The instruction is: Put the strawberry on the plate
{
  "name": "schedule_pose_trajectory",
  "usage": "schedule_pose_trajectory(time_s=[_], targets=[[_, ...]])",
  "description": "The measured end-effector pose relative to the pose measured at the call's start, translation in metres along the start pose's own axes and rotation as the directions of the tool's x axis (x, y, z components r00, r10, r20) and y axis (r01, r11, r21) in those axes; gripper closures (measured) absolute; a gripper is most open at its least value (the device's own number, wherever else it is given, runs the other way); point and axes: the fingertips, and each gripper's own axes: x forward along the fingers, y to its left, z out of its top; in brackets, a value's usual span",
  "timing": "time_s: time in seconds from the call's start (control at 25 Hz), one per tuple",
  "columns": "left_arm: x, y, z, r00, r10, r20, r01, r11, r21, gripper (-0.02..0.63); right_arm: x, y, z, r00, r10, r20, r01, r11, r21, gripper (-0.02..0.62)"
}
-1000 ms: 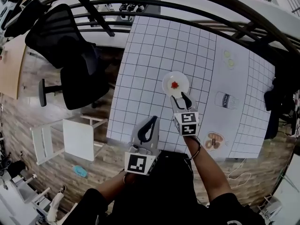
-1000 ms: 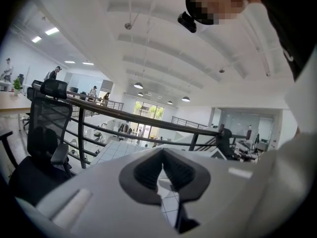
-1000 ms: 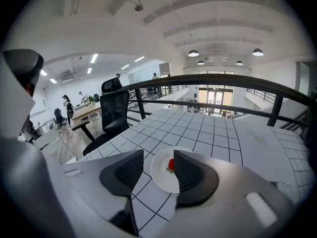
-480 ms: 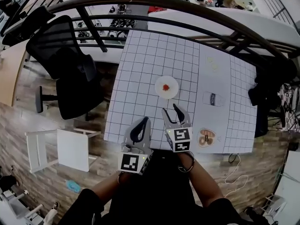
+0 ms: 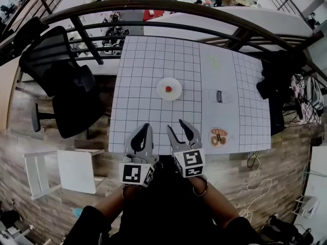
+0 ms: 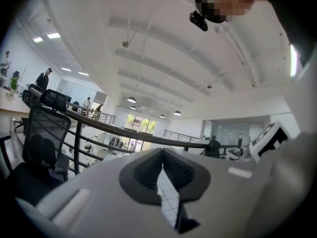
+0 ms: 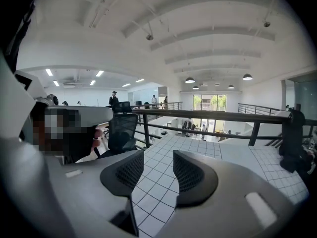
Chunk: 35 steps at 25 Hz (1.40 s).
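Strawberry (image 5: 168,89) on plate (image 5: 176,83) — left hand-held gripper (image 5: 144,127), right hand-held gripper (image 5: 177,125) at near edge of table (image 5: 148,65), well apart from plate.

A white grid-lined table (image 5: 148,65) is standing on a brown wood-plank floor (image 5: 30,137) beside a black mesh office chair (image 5: 61,86), a dark curved metal railing (image 5: 168,5) is running behind, and round lamps (image 7: 189,80) are glowing under a white vaulted ceiling (image 7: 198,38).

No lettering, label or number can be read in any view.

The white gridded table (image 5: 148,75) bears a plate (image 5: 177,84), a lying bottle (image 5: 219,96) and a brown item (image 5: 218,137).
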Motion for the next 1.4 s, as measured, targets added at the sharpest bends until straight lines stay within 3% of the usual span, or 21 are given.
schedule_pose_trajectory(time_s=[0.52, 0.84, 1.4], targets=[[-0.042, -0.050, -0.006, 0.995, -0.094, -0.015, 0.094, 0.995, 0.021, 0.595, -0.084, 0.007, 0.020, 0.992, -0.052, 0.116, 0.049, 0.998, 0.035, 0.488], [-0.076, -0.068, 0.002, 0.999, -0.045, 0.005, 0.044, 0.997, 0.070, 0.595, -0.131, 0.005, 0.022, 0.982, -0.046, 0.184, 0.041, 0.999, 0.031, 0.582], [-0.160, -0.186, -0.027, 1.000, -0.029, 0.005, 0.029, 0.997, 0.078, 0.595, -0.266, 0.021, -0.023, 0.968, -0.057, 0.243, 0.057, 0.998, 0.005, 0.597]])
